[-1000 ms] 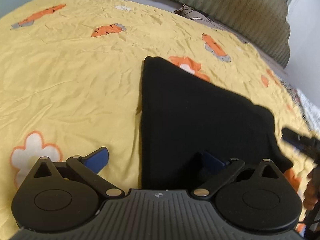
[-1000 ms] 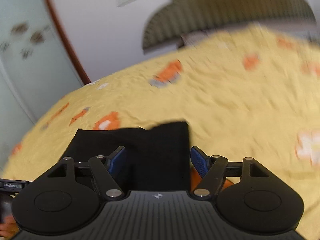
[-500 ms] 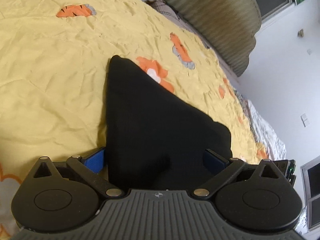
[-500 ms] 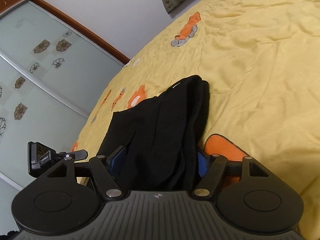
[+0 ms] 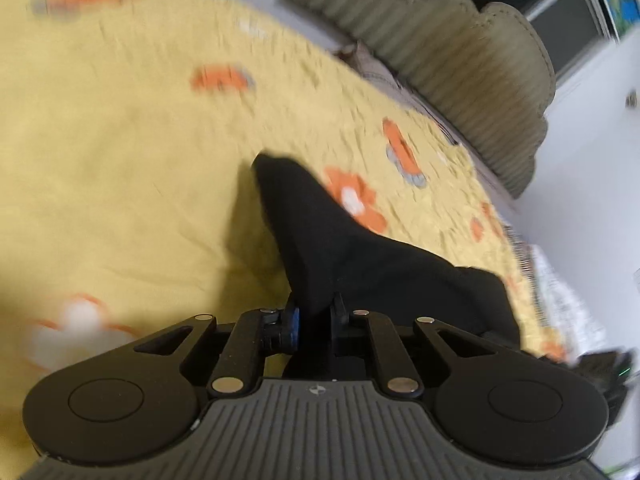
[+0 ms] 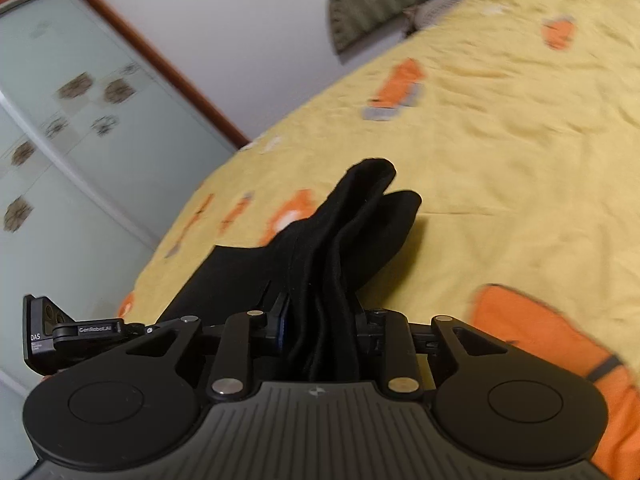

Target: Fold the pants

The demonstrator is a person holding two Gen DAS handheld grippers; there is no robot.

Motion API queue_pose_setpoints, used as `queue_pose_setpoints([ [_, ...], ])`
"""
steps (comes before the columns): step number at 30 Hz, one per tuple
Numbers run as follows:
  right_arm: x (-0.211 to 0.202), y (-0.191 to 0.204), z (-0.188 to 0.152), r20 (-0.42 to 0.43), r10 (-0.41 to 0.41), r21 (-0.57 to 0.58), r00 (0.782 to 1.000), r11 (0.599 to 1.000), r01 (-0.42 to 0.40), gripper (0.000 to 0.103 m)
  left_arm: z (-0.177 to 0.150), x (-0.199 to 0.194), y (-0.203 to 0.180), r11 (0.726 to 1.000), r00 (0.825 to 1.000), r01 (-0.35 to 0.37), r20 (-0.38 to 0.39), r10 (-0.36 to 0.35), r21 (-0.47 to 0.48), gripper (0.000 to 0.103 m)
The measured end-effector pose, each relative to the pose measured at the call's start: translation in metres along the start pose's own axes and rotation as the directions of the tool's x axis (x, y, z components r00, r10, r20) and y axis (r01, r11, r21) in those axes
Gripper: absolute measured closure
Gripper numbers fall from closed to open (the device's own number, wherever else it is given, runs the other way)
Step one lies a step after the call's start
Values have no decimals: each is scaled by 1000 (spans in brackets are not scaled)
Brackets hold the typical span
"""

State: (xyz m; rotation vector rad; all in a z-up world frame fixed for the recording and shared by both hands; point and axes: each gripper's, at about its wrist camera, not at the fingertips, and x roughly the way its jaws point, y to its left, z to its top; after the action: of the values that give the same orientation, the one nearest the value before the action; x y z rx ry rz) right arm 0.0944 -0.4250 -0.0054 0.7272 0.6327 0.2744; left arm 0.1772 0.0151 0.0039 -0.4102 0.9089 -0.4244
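The left gripper (image 5: 314,314) is pinching a bunched edge of the black pants (image 5: 360,256), its fingers drawn close together on the cloth. The right gripper (image 6: 322,318) is clamping a thicker, layered bundle of the same pants (image 6: 344,240). Both are hanging just over a wrinkled yellow bedspread (image 5: 120,152) printed with orange and white flowers. At the far side of the bed, a ribbed olive headboard (image 5: 460,80) is standing against a white wall, with a dark window (image 5: 560,28) beside it. On the right gripper's side, frosted sliding doors (image 6: 72,140) with a flower pattern are running along the room. The pants are stretching away from both grippers, their far end resting on the bedspread.
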Motion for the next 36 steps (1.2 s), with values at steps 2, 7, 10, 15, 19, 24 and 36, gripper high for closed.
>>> queue_pose_setpoints([
  [2,6,23,-3,-8,24,-51,1000,998,-24,78,0,-24,-4,996,997,-66,40,63,66,89],
  [7,35,47,-15,-41,-48,-127,998,991,42,73,5,-29,6,962,975,-218,-11,222,163,67],
  [10,47,46,-21,-65,-221,-174,973,963,207,46,5,-26,18,942,948,-308,-41,316,136,58],
  [15,2,71,-22,153,-374,-329,915,853,404,44,15,-44,-4,902,928,-373,106,358,217,32],
  [19,28,103,-10,117,-268,-442,956,848,292,44,20,-11,-42,908,963,-268,108,245,323,7],
  [24,111,111,-12,-6,-329,-553,944,788,271,46,27,64,-44,896,939,-328,3,343,300,14],
  [36,91,141,-51,20,-347,-613,938,737,285,46,10,54,-43,868,916,-392,41,399,306,13],
])
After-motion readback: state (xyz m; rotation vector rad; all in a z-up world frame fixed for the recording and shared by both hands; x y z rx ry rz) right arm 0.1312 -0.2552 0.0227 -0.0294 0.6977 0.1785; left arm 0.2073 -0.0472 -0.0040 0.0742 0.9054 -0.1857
